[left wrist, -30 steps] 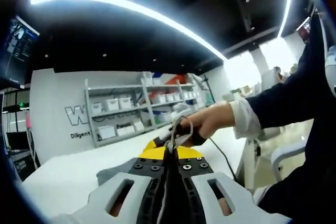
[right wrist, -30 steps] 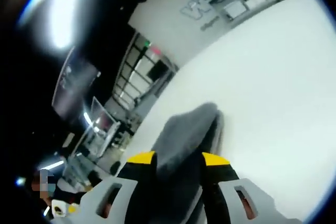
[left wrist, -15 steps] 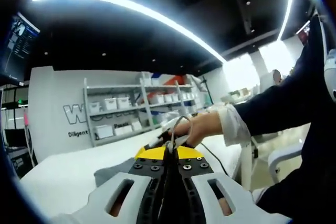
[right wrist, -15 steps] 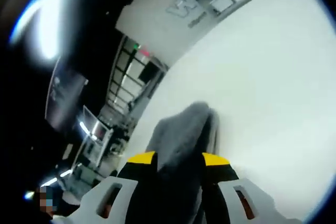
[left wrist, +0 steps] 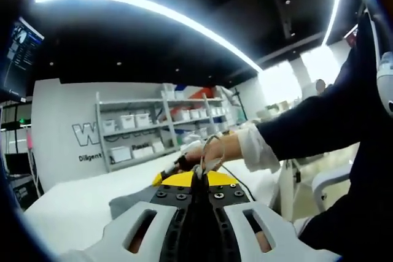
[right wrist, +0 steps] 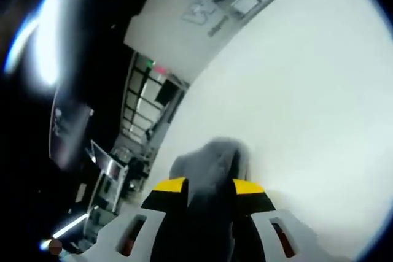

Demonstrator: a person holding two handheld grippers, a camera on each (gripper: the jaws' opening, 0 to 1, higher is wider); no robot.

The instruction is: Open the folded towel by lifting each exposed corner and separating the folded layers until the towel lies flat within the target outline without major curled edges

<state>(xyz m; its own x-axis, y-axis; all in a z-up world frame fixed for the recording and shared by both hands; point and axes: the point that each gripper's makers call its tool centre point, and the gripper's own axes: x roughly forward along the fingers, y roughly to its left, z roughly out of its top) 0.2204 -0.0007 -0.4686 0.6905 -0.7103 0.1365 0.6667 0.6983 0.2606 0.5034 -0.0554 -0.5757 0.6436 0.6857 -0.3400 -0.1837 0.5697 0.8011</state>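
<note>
My right claw (right wrist: 209, 188) pinches the grey towel (right wrist: 212, 161) low in frame, above the white bench (right wrist: 307, 90). My left claw (left wrist: 195, 179) is pressed together on another fold. I judge we're mid-separation; next, draw the corners apart.

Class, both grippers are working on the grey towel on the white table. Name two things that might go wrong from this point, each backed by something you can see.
1. The right gripper holds a bunched fold of the grey towel between its jaws; it may be pinching several layers, so lifting might not separate them.
2. In the left gripper view, the left gripper is shut close to the person's hand and a thin cable; the cable might snag.
</note>
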